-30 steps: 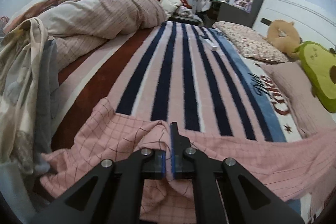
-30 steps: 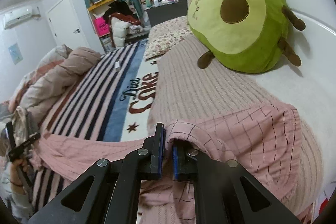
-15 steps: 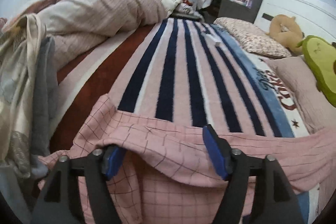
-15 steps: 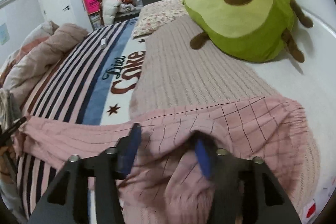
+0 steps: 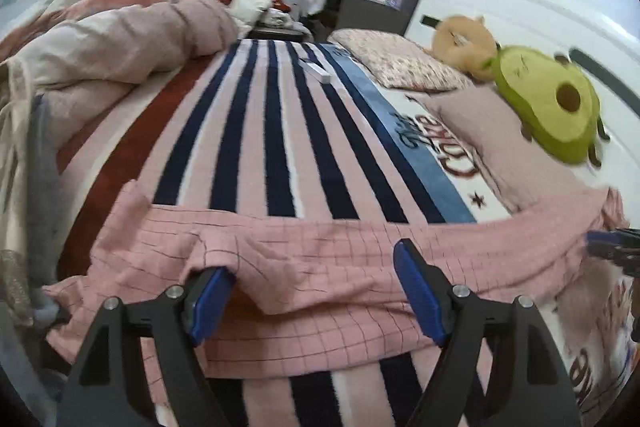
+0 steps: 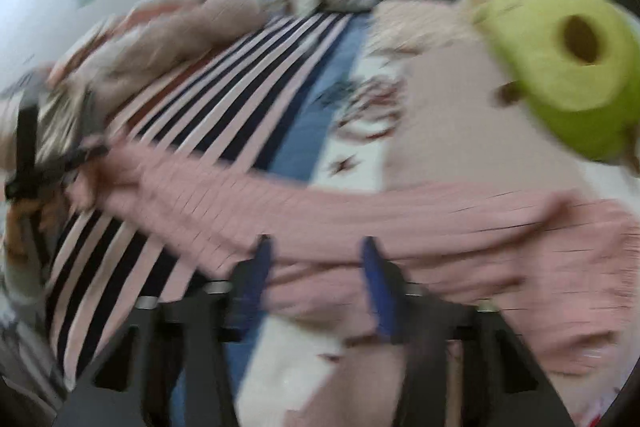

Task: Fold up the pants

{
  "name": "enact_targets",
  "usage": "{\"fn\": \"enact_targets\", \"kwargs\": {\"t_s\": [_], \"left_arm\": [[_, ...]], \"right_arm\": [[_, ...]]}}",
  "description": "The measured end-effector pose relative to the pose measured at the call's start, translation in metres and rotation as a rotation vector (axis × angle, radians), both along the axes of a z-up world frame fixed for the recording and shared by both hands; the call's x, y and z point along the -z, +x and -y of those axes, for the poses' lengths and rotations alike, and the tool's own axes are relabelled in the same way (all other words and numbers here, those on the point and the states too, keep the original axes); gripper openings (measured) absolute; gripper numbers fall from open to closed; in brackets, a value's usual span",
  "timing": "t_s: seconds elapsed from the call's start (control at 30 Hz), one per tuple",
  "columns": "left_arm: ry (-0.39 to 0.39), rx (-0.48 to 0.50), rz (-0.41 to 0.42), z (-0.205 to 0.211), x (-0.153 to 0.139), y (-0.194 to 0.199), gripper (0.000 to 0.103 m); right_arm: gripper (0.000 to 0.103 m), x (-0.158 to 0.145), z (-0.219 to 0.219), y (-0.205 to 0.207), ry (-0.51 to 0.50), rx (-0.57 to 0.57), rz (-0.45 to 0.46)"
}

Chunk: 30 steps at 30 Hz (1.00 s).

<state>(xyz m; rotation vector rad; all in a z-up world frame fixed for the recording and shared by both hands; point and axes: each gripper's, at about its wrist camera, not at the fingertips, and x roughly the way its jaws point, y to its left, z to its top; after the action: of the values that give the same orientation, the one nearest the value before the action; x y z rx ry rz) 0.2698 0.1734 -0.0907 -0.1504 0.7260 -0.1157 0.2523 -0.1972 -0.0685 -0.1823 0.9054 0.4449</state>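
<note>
The pink checked pants (image 5: 300, 327) lie stretched in a long band across the striped blanket (image 5: 256, 131). My left gripper (image 5: 310, 263) stands low over their left end, its jaws wide and still opening. A raised fold of cloth lies between the blue pads (image 5: 416, 291) without being pinched. In the blurred right wrist view my right gripper (image 6: 316, 245) hovers at the near edge of the pants (image 6: 400, 215). Its jaws are apart and closing, with the pants' edge between them. The right gripper (image 5: 612, 247) also shows at the far right of the left wrist view.
A green avocado plush (image 5: 548, 111) and a tan plush (image 5: 464, 43) rest against the white headboard. A rumpled quilt (image 5: 120, 51) is heaped at the left. A small white remote (image 5: 318, 71) lies on the stripes. A flowered pillow (image 5: 404, 67) sits behind.
Both grippers let go of the pinched folds and opened, and the pants dropped flat. My right gripper swung left and down along the pants, and its jaws have since narrowed.
</note>
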Motion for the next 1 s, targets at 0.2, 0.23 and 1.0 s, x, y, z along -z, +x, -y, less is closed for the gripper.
{"fn": "enact_targets", "kwargs": {"t_s": [0.2,0.23,1.0], "left_arm": [[0.019,0.122,-0.093,0.021,0.022,0.008,0.075],[0.038,0.138,-0.116,0.023,0.027,0.009,0.075],[0.15,-0.17,-0.145,-0.027,0.056,0.076,0.075]], "right_arm": [[0.016,0.052,-0.037,0.021,-0.051,-0.066,-0.084],[0.015,0.056,-0.04,0.023,-0.054,-0.064,-0.093],[0.008,0.054,-0.021,0.096,-0.047,0.122,-0.03]]}}
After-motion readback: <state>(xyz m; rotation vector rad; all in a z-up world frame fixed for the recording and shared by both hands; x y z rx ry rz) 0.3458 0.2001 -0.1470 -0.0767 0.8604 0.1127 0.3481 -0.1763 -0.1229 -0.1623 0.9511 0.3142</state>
